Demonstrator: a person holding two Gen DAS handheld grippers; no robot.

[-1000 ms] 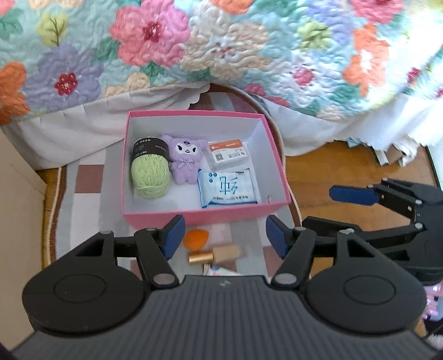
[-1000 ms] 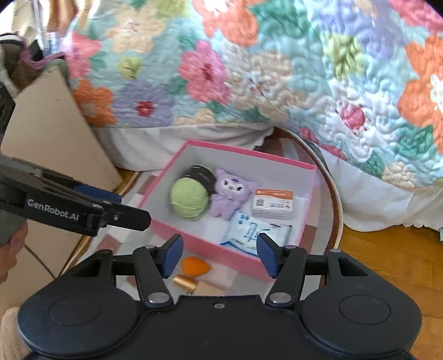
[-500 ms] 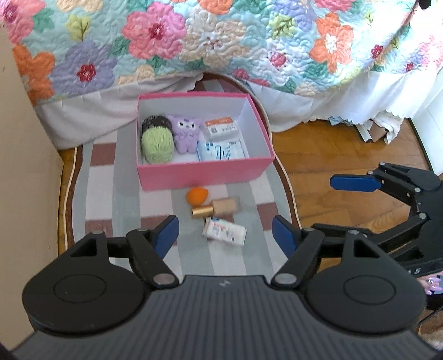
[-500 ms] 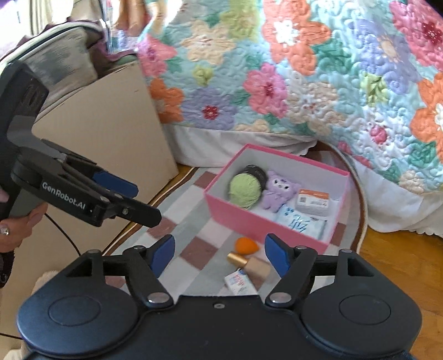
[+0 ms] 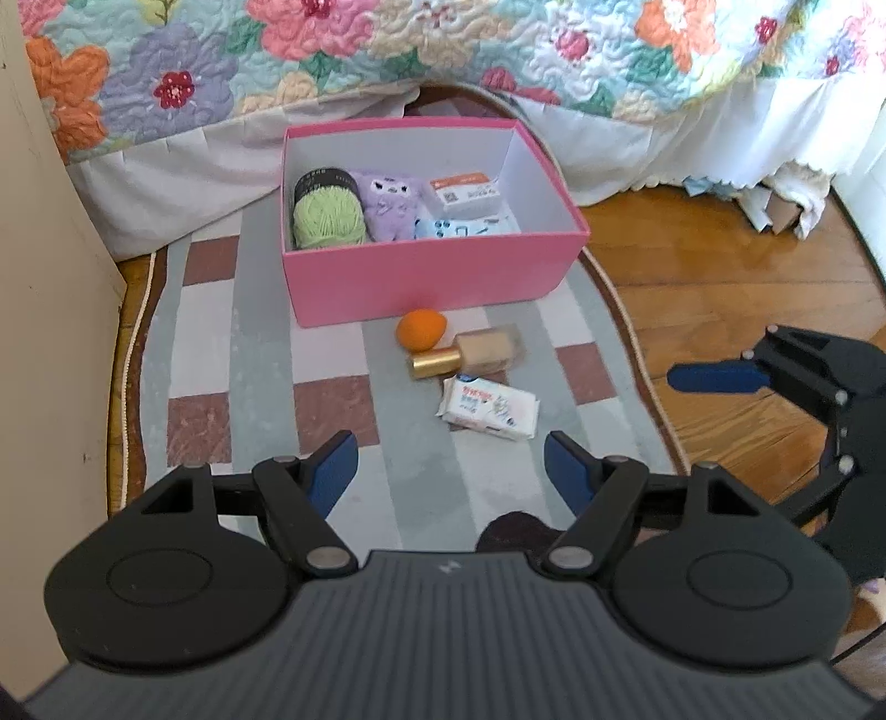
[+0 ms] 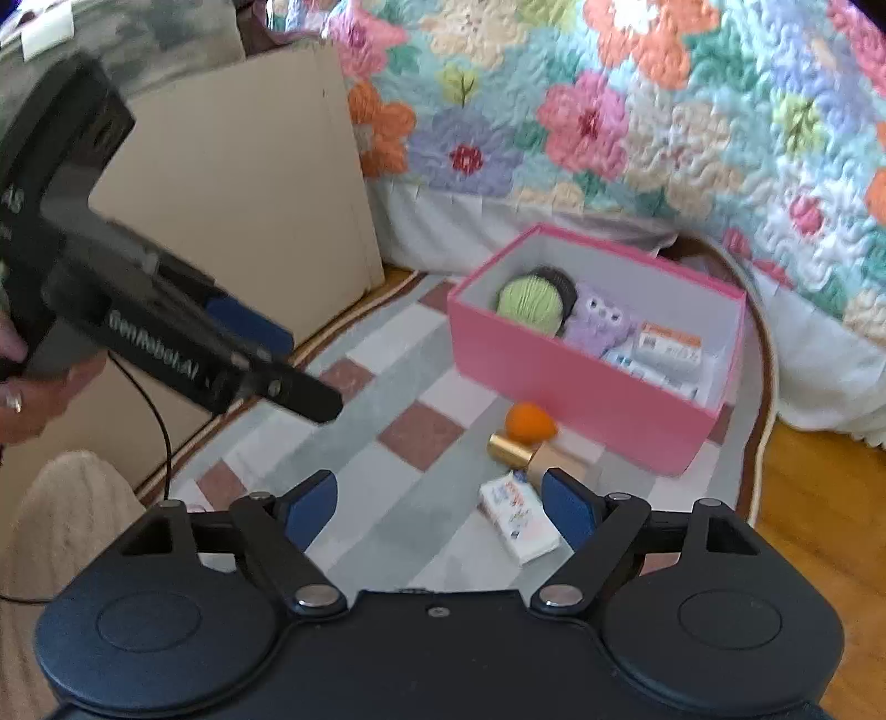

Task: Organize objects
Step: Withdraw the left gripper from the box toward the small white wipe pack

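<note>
A pink box [image 5: 437, 274] [image 6: 576, 401] on the rug holds green yarn [image 5: 328, 220], a purple plush [image 5: 387, 207], a small white packet [image 5: 465, 191] and a blue tissue pack [image 5: 459, 228]. In front of it lie an orange sponge [image 5: 420, 330] [image 6: 529, 422], a gold-capped bottle [image 5: 465, 353] [image 6: 531, 454] and a white tissue pack [image 5: 490, 407] [image 6: 518, 518]. My left gripper [image 5: 449, 471] is open and empty, back from these. My right gripper [image 6: 440, 501] is open and empty, with the tissue pack by its right finger.
A checked oval rug [image 5: 232, 360] lies on wooden floor [image 5: 720, 266]. A floral quilt [image 5: 443, 50] hangs behind the box. A cardboard panel [image 6: 238, 183] stands at left. Paper scraps [image 5: 769, 205] lie at far right.
Both grippers have pulled back and up from the box, so the loose items on the rug now show fully. Both stay open and empty.
</note>
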